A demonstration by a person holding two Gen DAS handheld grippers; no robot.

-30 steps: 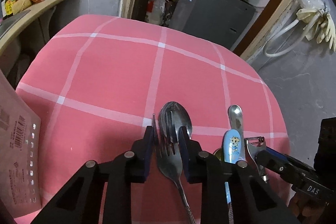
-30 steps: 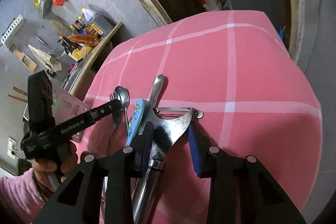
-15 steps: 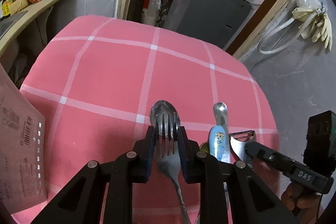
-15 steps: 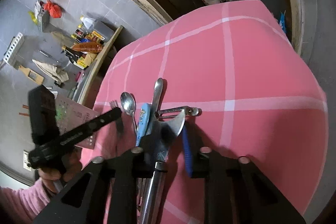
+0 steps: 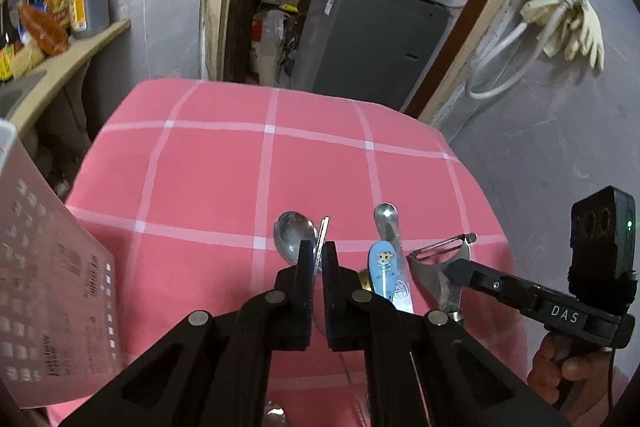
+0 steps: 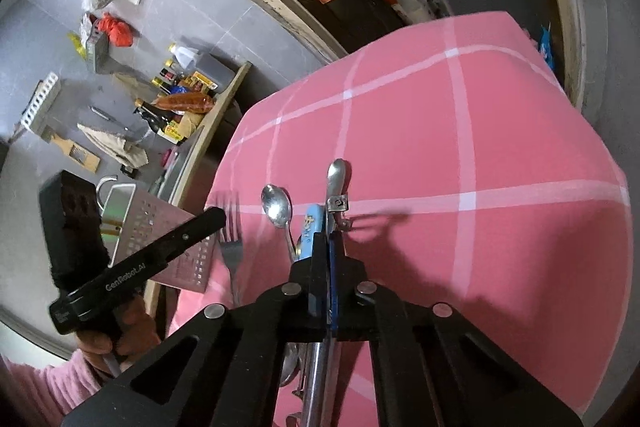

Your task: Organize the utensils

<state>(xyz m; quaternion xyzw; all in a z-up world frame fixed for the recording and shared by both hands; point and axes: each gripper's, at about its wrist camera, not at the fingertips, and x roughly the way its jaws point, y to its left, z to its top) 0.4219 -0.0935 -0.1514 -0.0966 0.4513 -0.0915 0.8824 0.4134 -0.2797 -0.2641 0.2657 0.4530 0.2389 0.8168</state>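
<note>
My left gripper [image 5: 318, 259] has just closed and pinches the fork [image 5: 321, 237] edge-on, lifted clear of the cloth [image 5: 224, 171] above the spoon [image 5: 292, 235]. My right gripper [image 6: 328, 247] has just closed on the peeler [image 6: 338, 205], its head poking beyond the pads.

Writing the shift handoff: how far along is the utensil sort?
Early. Nothing looks stowed yet. In hand: the left gripper has just closed on the fork, now edge-on between its jaws, and the right gripper has just closed on the peeler. Left: the plain spoon and blue-handled spoon lie on the pink cloth.
</note>
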